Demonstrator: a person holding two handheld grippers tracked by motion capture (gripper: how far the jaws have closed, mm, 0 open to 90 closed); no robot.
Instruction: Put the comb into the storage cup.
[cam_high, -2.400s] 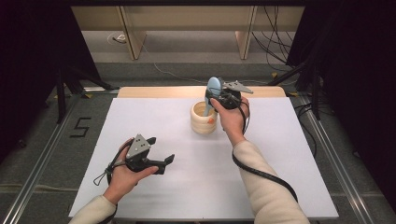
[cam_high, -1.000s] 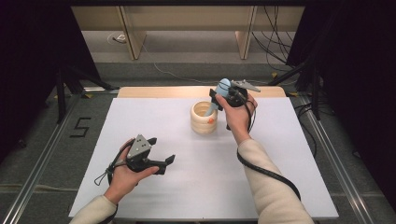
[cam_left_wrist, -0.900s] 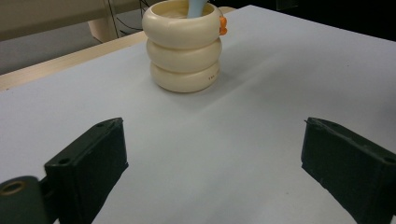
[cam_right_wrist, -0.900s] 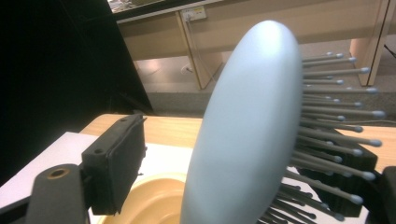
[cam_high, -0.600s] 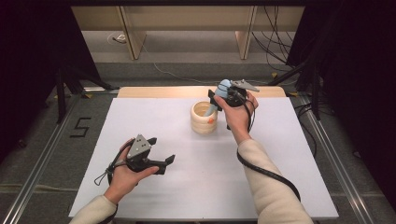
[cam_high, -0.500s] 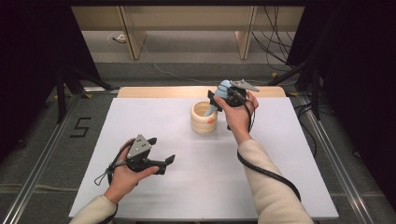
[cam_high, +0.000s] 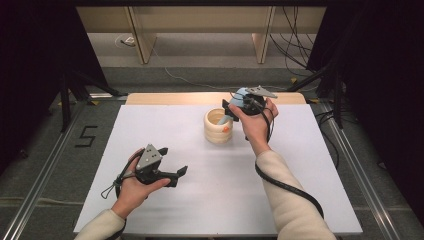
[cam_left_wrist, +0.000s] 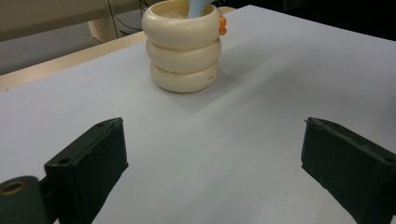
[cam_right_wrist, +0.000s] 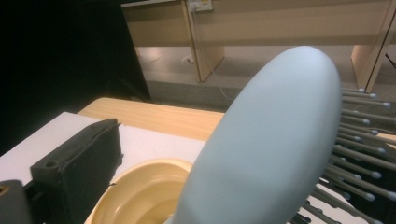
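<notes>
High view: the cream ringed holder (cam_high: 218, 127) stands mid-table with the pale blue hairbrush (cam_high: 236, 102) now handle-down inside it, lowered since earlier; the right gripper (cam_high: 234, 107) has just been opening around it. Left gripper view: left gripper (cam_left_wrist: 210, 172) gapes empty. Right gripper view: brush head (cam_right_wrist: 271, 140) leans over the holder's rim (cam_right_wrist: 135, 186).

Bare tabletop (cam_high: 300, 165) — cup (cam_high: 218, 127) mid-table

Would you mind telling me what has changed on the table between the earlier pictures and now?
The right hand-held gripper has lowered the pale blue hairbrush handle-first into the cream ringed cup. Its jaws have just been opening, with the brush between them and leaning out of the cup. The left hand-held gripper stayed low over the white table, open and empty, and the cup kept its place.
</notes>
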